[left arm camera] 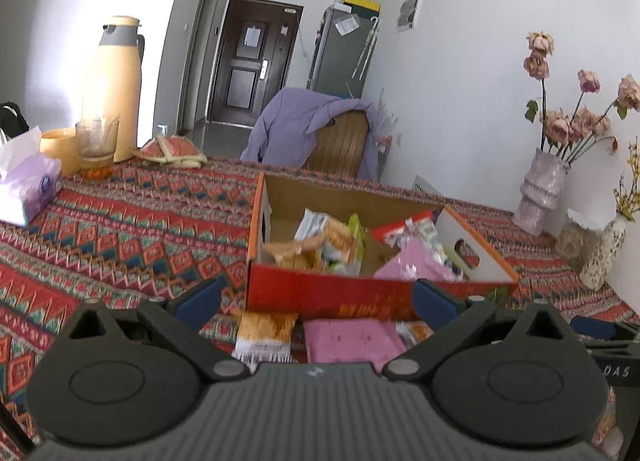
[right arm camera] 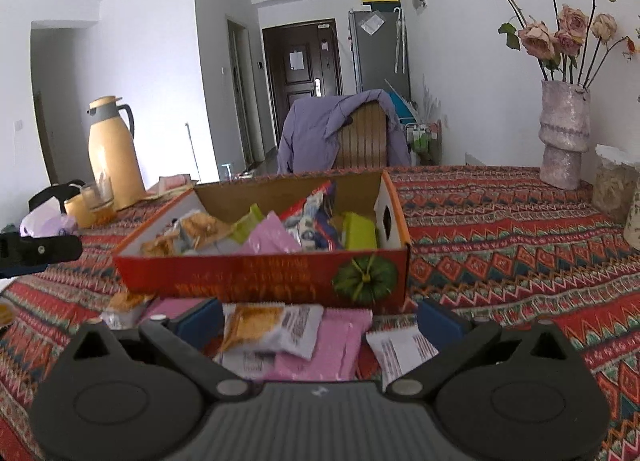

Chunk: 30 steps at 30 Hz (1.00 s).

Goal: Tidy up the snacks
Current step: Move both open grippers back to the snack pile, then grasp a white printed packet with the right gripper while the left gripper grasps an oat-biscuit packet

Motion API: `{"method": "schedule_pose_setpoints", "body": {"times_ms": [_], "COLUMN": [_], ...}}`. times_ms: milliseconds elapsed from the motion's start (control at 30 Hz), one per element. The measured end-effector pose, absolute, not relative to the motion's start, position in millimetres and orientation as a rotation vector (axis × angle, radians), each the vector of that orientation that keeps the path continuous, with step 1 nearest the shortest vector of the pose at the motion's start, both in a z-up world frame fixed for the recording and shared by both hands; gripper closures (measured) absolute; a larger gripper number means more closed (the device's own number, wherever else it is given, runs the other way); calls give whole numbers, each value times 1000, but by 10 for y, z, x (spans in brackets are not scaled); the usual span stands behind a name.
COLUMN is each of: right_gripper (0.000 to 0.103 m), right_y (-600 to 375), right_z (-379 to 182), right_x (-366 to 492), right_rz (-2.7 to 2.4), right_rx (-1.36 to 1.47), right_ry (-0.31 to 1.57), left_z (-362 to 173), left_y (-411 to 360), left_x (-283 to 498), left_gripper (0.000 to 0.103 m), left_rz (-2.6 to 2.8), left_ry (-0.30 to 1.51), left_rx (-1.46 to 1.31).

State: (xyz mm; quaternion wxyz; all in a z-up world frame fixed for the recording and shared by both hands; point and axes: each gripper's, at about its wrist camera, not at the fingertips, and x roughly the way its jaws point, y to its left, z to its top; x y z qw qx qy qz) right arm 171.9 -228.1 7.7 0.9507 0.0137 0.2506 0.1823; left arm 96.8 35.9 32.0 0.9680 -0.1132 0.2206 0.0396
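Right gripper spread apart above loose snack packets before red cardboard box; left gripper likewise spread, empty.

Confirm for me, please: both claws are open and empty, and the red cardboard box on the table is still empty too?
Not quite. The red cardboard box already holds several snack packets, as the right wrist view shows. Both the left claw and right claw are indeed open and empty.

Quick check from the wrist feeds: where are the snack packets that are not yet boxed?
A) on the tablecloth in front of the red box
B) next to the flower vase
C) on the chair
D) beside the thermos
A: the loose snack packets lie on the tablecloth just before the red box, between the open right gripper fingers.
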Motion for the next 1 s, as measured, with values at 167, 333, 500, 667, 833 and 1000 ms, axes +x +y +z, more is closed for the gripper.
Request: {"method": "schedule_pose_setpoints", "body": {"times_ms": [167,333,500,667,833,1000], "right_gripper": [0,0,0,16,31,35], "right_y": [-2362,-2462,-2562,-2666,-2655,-2617], "right_z": [-8,-106,-165,-195,-303,-438], "right_x": [1598,1556,1601,1783,2051,2281], "right_rz": [356,338,321,309,284,270], "right_rx": [21,14,16,7,-50,-66], "right_ry": [530,556,574,589,641,680], "left_z": [141,-47,-140,-160,-215,-270], "left_y": [319,281,266,270,270,264], "left_x": [851,773,784,798,825,858], "left_gripper": [0,0,0,0,0,0], "left_rz": [63,54,60,64,70,76], "left_ry": [490,525,552,552,558,571], "left_rx": [-220,-218,-226,-231,-238,-235]}}
